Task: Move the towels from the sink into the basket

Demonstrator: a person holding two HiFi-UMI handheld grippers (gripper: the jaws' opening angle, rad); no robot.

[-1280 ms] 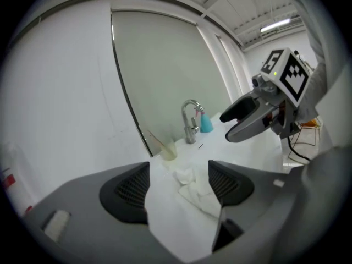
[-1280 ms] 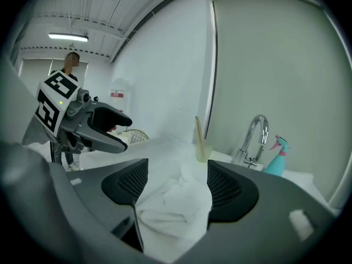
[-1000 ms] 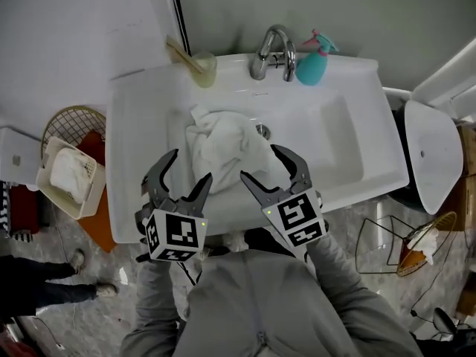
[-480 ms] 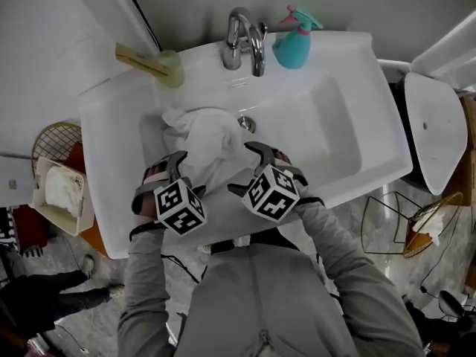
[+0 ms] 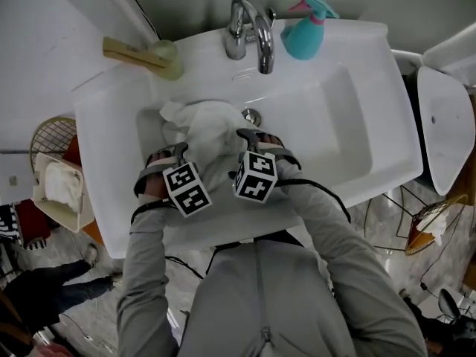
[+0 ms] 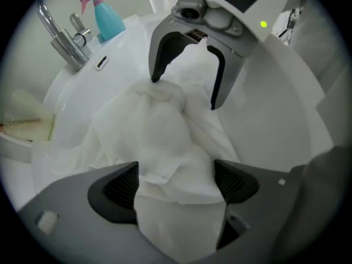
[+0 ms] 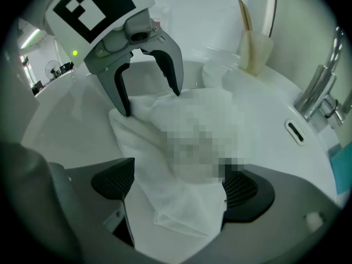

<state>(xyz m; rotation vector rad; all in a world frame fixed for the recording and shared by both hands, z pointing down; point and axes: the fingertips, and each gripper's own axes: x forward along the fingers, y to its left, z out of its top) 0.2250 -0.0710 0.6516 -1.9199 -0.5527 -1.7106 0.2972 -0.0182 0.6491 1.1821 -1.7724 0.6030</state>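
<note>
Down on the floor, off the left edge of the sink (image 5: 335, 151), sits the basket (image 5: 63, 192). Our left gripper (image 5: 167, 157) stands in the basin's left half, jaws just opened wider, unclamped — the crumpled towel (image 5: 208, 129) lies between them. Our right gripper (image 5: 262, 143), jaws likewise just spreading, straddles its right side.

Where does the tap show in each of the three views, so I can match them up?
Head view: the tap is at top centre.
Left gripper view: it is at upper left.
Right gripper view: it is at the right edge.
Shared landmark: the white towel, near the middle of all three views.
</note>
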